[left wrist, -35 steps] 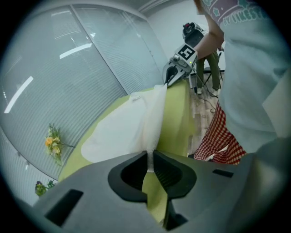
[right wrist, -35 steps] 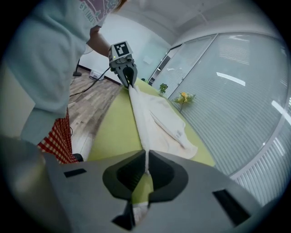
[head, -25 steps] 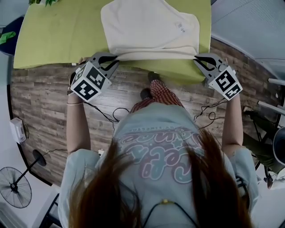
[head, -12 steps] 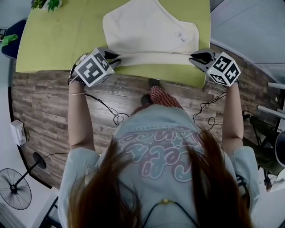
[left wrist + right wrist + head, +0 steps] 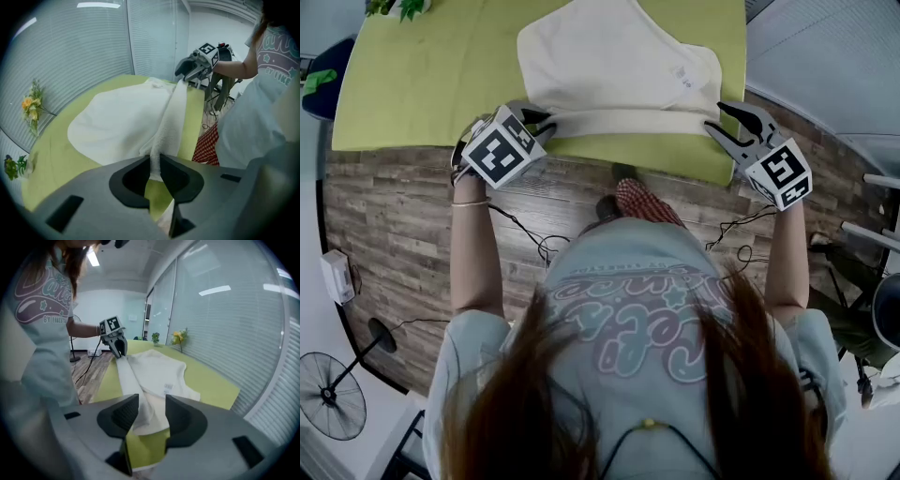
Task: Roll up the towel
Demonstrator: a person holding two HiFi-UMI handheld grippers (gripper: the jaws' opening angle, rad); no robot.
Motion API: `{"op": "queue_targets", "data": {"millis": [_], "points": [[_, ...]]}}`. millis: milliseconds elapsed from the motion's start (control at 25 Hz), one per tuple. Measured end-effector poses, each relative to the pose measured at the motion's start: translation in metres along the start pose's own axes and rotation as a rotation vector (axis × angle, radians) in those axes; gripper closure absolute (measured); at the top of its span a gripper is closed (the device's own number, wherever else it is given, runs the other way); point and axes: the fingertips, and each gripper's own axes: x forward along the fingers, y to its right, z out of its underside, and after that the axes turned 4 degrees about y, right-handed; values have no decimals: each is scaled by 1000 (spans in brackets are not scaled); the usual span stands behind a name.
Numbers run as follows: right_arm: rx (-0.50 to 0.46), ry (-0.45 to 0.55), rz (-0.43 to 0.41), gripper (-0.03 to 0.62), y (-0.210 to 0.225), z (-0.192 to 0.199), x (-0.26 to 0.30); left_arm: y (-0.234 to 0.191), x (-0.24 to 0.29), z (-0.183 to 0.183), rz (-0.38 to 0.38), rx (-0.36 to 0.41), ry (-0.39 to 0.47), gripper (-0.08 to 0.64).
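Left hand-held gripper (image 5: 540,124) pitched steeply down, clamped on the left end of the rolled near edge of the towel (image 5: 614,66), which lay on the desk (image 5: 422,84). Right hand-held gripper (image 5: 715,119) was angled shallower; its jaws had just opened and stood apart, drawn back from the roll's right end since the earlier frame. Head view cut off the towel's far edge.

Both forearms reach up the frame. The left gripper (image 5: 542,124), at left centre, points steeply down, jaws pinched on the towel (image 5: 619,66). The right gripper (image 5: 719,119), at right, has just been opening; towel end lies loose between its jaws.
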Motion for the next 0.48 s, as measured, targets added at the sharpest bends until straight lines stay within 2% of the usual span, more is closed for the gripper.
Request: {"op": "queue_targets", "data": {"millis": [120,200,240,320,480], "points": [[-170,57,51,400,-11,-39,-3,-1,1,1,8,4,-24,503],[-274,71,22,402,-34,-56,7,-1,1,1,16,-9,-21,503],[-289,84,-21,402,-51,-61,18,-1,1,1,21,-19,-17,503],[-257,109,-108,400,-81,-62,47,-2,0,1,27,-33,-9,503],[-190,-16,-179,388,-97,-40,92,-1,1,0,29,-28,-5,503]]}}
